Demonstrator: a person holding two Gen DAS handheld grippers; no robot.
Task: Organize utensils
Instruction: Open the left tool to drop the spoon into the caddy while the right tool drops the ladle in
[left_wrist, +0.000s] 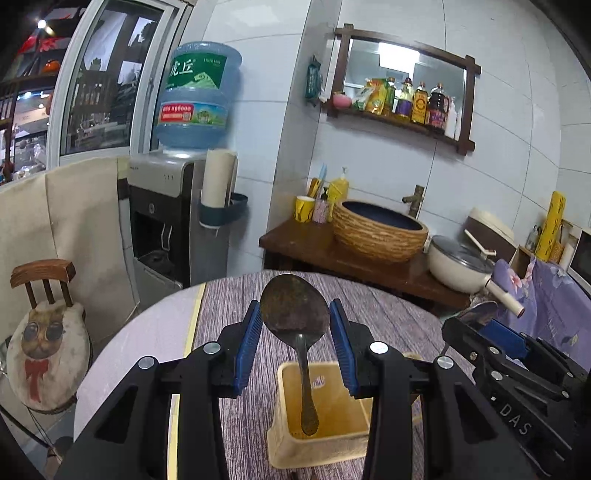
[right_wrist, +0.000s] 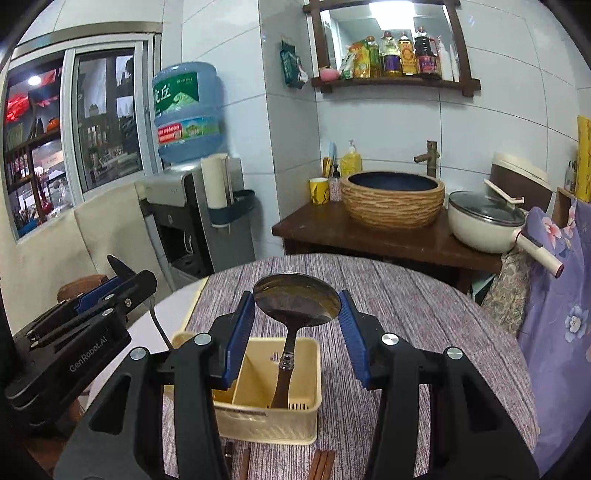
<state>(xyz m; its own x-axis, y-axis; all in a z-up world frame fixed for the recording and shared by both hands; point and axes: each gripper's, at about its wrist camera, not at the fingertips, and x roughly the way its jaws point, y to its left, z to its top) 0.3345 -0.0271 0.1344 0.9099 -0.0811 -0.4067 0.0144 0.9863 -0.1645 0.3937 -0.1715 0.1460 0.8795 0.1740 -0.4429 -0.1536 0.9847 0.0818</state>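
Observation:
My left gripper (left_wrist: 295, 317) is shut on the bowl of a tarnished metal spoon (left_wrist: 295, 306). Its handle hangs down into the cream utensil basket (left_wrist: 332, 446) on the table. My right gripper (right_wrist: 296, 314) is shut on the bowl of a second spoon (right_wrist: 295, 297) with a dark handle. That handle's tip reaches into the right compartment of the basket (right_wrist: 266, 421), beside the divider. Each gripper shows in the other's view: the right gripper (left_wrist: 480, 325) at the right edge, the left gripper (right_wrist: 122, 280) at the left edge. Both hang close together over the basket.
The basket stands on a round table with a purple striped cloth (right_wrist: 424, 314). Brown chopsticks (right_wrist: 322, 465) lie at the near edge. Behind are a wooden counter with a woven basin (right_wrist: 391, 199), a lidded pot (right_wrist: 484, 221), a water dispenser (left_wrist: 170, 221) and a small chair (left_wrist: 44, 332).

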